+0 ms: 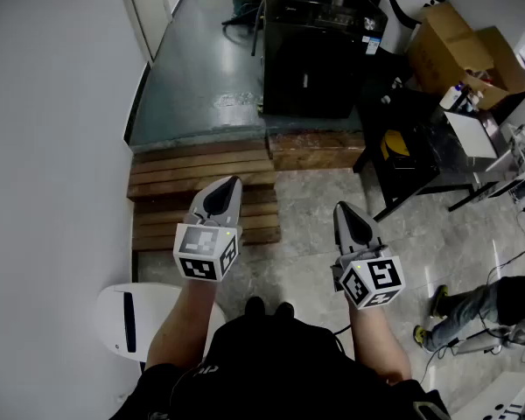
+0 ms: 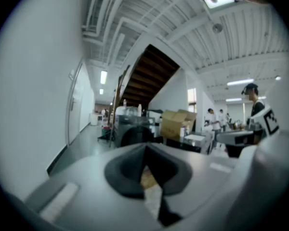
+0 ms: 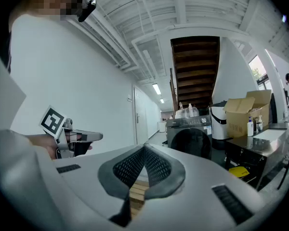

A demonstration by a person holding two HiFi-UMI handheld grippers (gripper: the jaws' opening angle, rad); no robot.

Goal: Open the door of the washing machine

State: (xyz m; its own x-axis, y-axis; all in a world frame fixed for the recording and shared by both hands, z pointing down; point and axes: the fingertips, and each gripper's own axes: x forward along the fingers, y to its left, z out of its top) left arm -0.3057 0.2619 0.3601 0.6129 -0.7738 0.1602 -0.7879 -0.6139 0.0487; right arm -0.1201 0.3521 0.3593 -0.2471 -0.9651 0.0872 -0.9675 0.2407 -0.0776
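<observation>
— Whereabouts of the dark grey front-loading washing machine (image 1: 311,59)?
— Well ahead, up on the raised green floor (image 1: 201,68) beyond the slatted wooden step (image 1: 201,178); round dark door (image 3: 193,141) apparently closed, facing this way.
— And the grey two-jaw left gripper (image 1: 230,182) and right gripper (image 1: 344,208)?
— Both pressed together on nothing, held roughly level, pointing forward. Probably just carried that way for the approach; too far off for reaching the door yet.
</observation>
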